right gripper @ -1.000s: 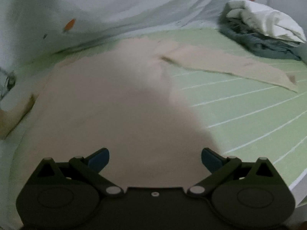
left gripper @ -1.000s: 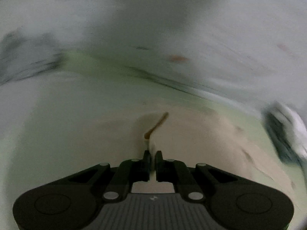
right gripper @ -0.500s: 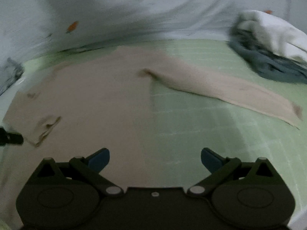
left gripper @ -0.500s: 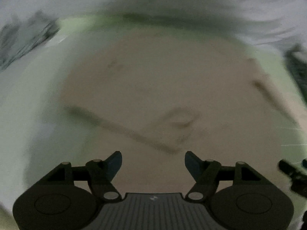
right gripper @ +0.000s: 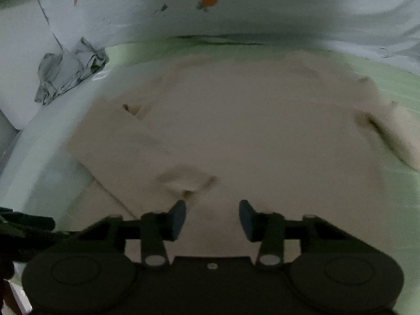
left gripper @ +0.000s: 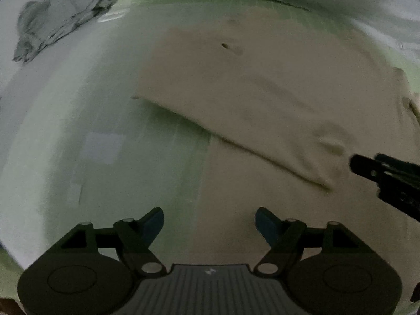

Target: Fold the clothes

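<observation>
Fabric of the beige long-sleeved top (right gripper: 249, 136), spread on the green bed sheet (left gripper: 126, 131), looks light, limp and slide-prone; pinch the folded sleeve's cuff (right gripper: 189, 181) at eleven o'clock of the right tongs (right gripper: 212, 219). Right tongs are closing on nothing yet, while the left tongs (left gripper: 209, 223) are opening, empty, over the hem.

No words, numbers or brand names can be read anywhere; the frames are dim and partly blurred.

a plain beige garment (right gripper: 236, 131) lies ahead of the blue-padded black tongs on a pale green sheet (left gripper: 105, 144), grey cloth (right gripper: 68, 76) far left, white bedding (right gripper: 262, 13) with orange marks beyond.
</observation>
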